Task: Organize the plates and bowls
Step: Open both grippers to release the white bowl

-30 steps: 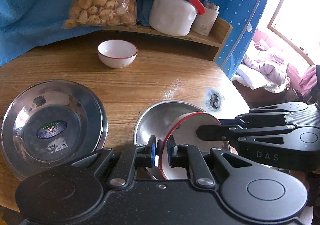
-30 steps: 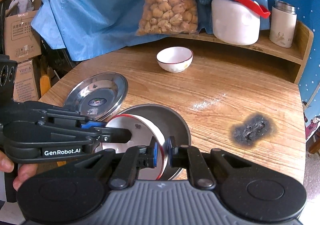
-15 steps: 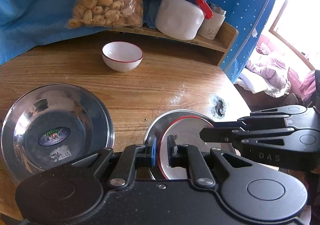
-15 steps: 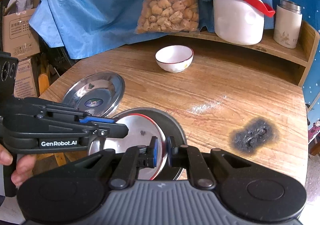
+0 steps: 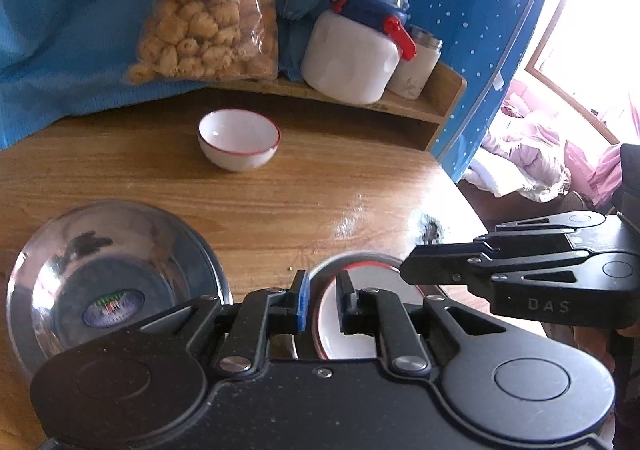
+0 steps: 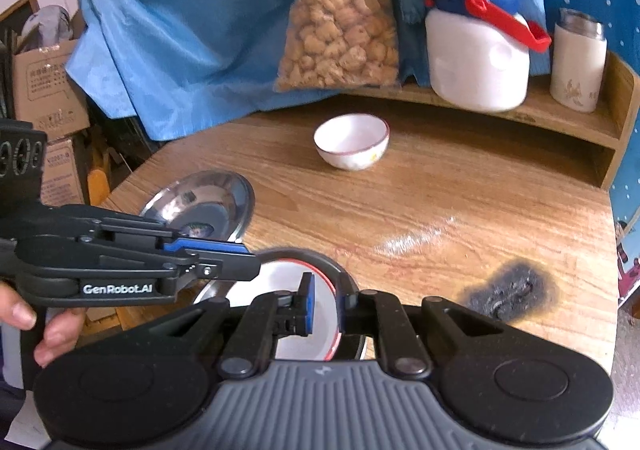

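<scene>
A white bowl with a red rim [image 5: 330,334] [image 6: 280,286] lies inside a steel plate [image 5: 332,264] [image 6: 348,278] at the table's near edge. My left gripper [image 5: 323,302] [image 6: 252,264] straddles the bowl's left rim; its jaws are opening and the pads stand just off the rim. On the opposite rim my right gripper [image 6: 326,304] [image 5: 404,270] is shut. A second steel plate [image 5: 112,274] [image 6: 208,202] with a sticker sits to the left. Another red-rimmed white bowl [image 5: 238,138] [image 6: 351,142] stands farther back.
At the back, a wooden shelf [image 6: 580,130] carries a snack bag [image 5: 208,18], a white jug with a blue lid [image 5: 352,54] and a cup [image 5: 416,66]. A burn mark [image 6: 508,290] scars the table at right. Cardboard boxes [image 6: 48,90] stand off the left edge.
The bowl, held tilted above the steel plate before, has come down to lie level inside it. Both grippers sank with it. The left jaws have widened slightly.
</scene>
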Demonstrator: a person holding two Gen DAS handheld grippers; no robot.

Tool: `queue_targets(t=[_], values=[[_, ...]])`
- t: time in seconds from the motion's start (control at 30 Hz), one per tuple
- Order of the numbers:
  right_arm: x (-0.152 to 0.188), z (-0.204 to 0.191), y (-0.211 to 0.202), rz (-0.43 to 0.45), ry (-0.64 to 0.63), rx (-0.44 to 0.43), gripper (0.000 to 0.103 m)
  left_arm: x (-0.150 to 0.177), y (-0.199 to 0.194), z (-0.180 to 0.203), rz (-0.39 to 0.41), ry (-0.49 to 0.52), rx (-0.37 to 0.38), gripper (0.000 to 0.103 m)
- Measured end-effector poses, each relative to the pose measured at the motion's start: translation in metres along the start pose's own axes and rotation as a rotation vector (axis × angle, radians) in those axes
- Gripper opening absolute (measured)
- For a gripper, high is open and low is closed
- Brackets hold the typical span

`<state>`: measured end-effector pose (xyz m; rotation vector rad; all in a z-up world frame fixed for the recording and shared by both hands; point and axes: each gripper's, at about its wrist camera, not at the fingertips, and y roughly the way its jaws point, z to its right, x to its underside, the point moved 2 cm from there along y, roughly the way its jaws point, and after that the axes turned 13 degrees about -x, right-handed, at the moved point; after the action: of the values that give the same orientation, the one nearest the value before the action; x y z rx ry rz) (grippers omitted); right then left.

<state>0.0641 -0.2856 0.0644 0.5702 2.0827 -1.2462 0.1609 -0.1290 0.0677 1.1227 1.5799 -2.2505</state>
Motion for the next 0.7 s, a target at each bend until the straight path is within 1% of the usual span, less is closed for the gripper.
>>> queue_targets(t=[0.1,0.2,0.23,0.27,0.3,0.33,0.37,0.4,0.43,0.47,0.5,0.53,0.57,0.63,0.7], values=[[-0.003,-0.002,-0.002,0.004,0.002,-0.018,0.012,-0.006,-0.005,-0.004,0.024,0.016,-0.005,0.016],[-0.005,-0.003,-0.003,0.010,-0.002,-0.012,0.012,-0.012,-0.009,-0.012,0.049,0.014,-0.013,0.020],[-0.006,-0.003,-0.004,0.014,-0.001,-0.013,0.012,-0.014,-0.010,-0.015,0.058,0.011,-0.018,0.023],[-0.007,-0.002,-0.004,0.018,0.001,-0.016,0.014,-0.017,-0.011,-0.017,0.069,0.005,-0.023,0.029],[-0.009,-0.003,-0.005,0.022,0.003,-0.016,0.014,-0.019,-0.011,-0.020,0.078,-0.001,-0.027,0.033],[-0.010,-0.003,-0.005,0.026,0.004,-0.016,0.015,-0.021,-0.012,-0.022,0.088,-0.005,-0.033,0.042],[-0.012,-0.003,-0.006,0.029,0.003,-0.016,0.015,-0.024,-0.012,-0.025,0.100,-0.009,-0.040,0.054],[-0.014,-0.003,-0.007,0.032,-0.001,-0.017,0.015,-0.026,-0.011,-0.026,0.116,-0.012,-0.053,0.062],[-0.017,-0.003,-0.008,0.041,-0.004,-0.015,0.017,-0.028,-0.011,-0.029,0.134,-0.018,-0.069,0.082],[-0.019,-0.002,-0.009,0.055,-0.005,-0.012,0.030,-0.031,-0.011,-0.031,0.161,-0.030,-0.096,0.095],[-0.023,0.000,-0.010,0.071,-0.002,-0.011,0.052,-0.034,-0.010,-0.033,0.182,-0.041,-0.126,0.100],[-0.027,0.002,-0.010,0.088,0.005,-0.009,0.061,-0.036,-0.009,-0.036,0.197,-0.049,-0.153,0.102],[-0.031,0.005,-0.010,0.104,0.010,-0.003,0.071,-0.039,-0.008,-0.038,0.203,-0.055,-0.170,0.102],[-0.038,0.010,-0.008,0.117,0.010,-0.002,0.074,-0.045,-0.003,-0.044,0.189,-0.062,-0.177,0.102],[-0.042,0.014,-0.005,0.132,0.007,-0.015,0.085,-0.049,0.004,-0.050,0.181,-0.083,-0.177,0.102]])
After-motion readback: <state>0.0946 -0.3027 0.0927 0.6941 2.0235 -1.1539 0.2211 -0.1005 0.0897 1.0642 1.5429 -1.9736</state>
